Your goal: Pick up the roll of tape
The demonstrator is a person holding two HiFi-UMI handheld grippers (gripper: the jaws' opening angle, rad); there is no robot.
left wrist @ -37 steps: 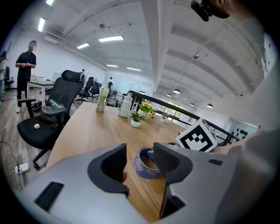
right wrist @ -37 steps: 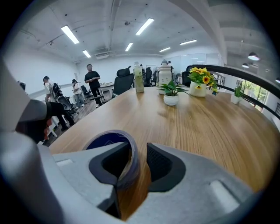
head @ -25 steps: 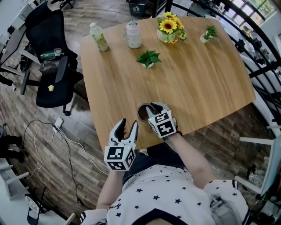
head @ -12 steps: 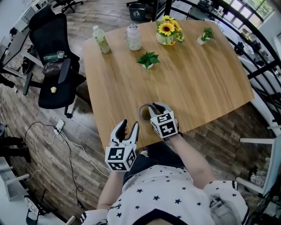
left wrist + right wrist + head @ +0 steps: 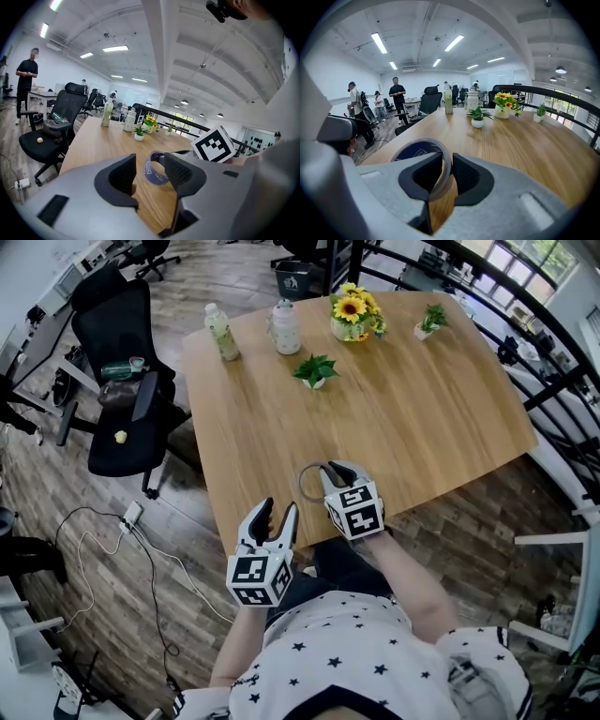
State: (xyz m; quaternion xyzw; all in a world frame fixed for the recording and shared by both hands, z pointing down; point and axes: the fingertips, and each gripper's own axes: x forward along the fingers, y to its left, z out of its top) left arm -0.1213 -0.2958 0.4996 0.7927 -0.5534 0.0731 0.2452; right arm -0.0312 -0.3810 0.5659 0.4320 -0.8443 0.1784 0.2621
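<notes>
The roll of tape [image 5: 310, 483] is pinched by its wall between the jaws of the right hand-held gripper [image 5: 330, 470], one pad inside the ring and one outside. It is tilted up on edge over the near part of the tabletop [image 5: 422, 418]. In the right gripper view the ring [image 5: 417, 146] rises to the left of the clamped jaws. The left hand-held gripper [image 5: 274, 512] hangs just beside the tabletop's near edge with its jaws apart and empty. Well apart, at the far end, stand a small potted plant [image 5: 315, 369], a bottle [image 5: 221, 332], a white jug [image 5: 285, 326] and sunflowers [image 5: 352, 310].
</notes>
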